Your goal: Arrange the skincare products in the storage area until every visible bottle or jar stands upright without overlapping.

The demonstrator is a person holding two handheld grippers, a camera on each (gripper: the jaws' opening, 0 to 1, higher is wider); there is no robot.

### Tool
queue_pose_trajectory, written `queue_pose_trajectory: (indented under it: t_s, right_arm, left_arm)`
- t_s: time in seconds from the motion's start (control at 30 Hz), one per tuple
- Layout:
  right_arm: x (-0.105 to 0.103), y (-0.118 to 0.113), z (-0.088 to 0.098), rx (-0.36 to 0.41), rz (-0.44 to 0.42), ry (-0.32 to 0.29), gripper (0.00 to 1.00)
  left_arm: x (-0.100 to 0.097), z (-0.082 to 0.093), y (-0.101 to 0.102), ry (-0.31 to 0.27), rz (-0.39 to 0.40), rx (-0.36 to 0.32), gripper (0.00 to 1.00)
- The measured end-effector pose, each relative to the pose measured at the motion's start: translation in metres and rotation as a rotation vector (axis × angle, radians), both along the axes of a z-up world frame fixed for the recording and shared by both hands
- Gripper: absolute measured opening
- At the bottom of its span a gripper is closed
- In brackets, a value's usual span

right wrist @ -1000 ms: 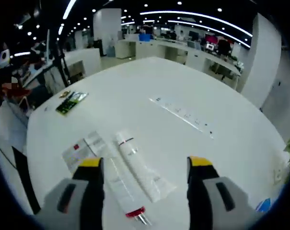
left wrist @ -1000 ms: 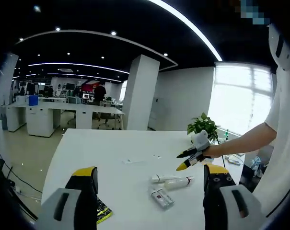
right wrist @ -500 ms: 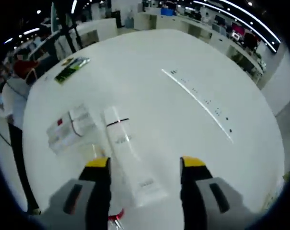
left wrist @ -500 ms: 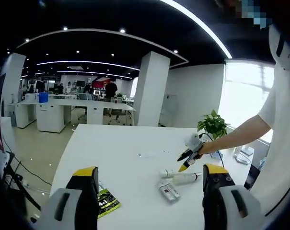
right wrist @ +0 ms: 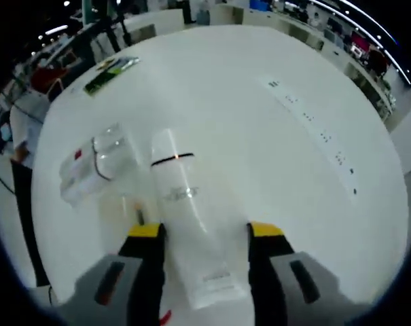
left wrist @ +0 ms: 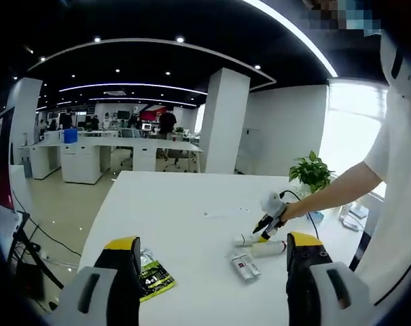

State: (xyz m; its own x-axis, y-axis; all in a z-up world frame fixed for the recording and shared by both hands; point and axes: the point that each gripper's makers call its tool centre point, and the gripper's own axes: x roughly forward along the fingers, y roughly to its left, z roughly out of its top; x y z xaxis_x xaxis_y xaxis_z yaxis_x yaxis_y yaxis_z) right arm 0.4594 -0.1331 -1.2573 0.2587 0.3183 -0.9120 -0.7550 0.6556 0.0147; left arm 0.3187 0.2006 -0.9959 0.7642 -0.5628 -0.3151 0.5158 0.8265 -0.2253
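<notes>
Right hand-held gripper straddles a lying tube on the white worktop; the left one hangs back.

The right hand-held gripper (right wrist: 200, 231) has its jaws apart on either side of a clear tube (right wrist: 188, 224) that lies flat, its long axis running in line with the jaws and away from the camera; nothing is clamped yet, as far as I can tell. The left hand-held gripper (left wrist: 212, 251) is wide open, holds nothing and sits well back near the worktop (left wrist: 185, 204) edge, so the right hand is much the nearer. I count three products, all lying down near the middle of the worktop: this tube, a second tube (right wrist: 134, 217) just beside it, and a flat box (right wrist: 96, 166) next to them. One green packet (left wrist: 153, 280) lies apart, close to the edge.
</notes>
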Motion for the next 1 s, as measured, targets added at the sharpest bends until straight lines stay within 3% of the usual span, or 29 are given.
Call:
queue_pose_trajectory:
  t_s: [0.13, 0.23, 0.27, 0.67, 0.83, 1.0]
  right_arm:
    - [0.003, 0.002, 0.001, 0.003, 0.055, -0.018, 0.46]
    - [0.001, 0.003, 0.002, 0.014, 0.071, -0.024, 0.32]
    - [0.0, 0.006, 0.002, 0.024, 0.093, -0.03, 0.32]
    - [0.003, 0.007, 0.008, 0.008, 0.071, -0.053, 0.17]
    - [0.0, 0.013, 0.012, -0.01, 0.123, -0.064, 0.07]
    - [0.0, 0.014, 0.014, -0.007, 0.129, -0.071, 0.04]
  left_arm:
    - [-0.005, -0.001, -0.001, 0.003, 0.008, 0.007, 0.91]
    - [-0.007, -0.003, 0.0, 0.008, 0.017, 0.005, 0.9]
    - [-0.009, -0.003, 0.001, 0.01, 0.02, 0.004, 0.9]
    - [-0.018, -0.001, 0.004, 0.008, 0.04, 0.013, 0.87]
    - [-0.02, -0.004, 0.007, 0.021, 0.054, 0.015, 0.86]
    - [-0.02, 0.0, 0.002, 0.01, 0.041, 0.023, 0.85]
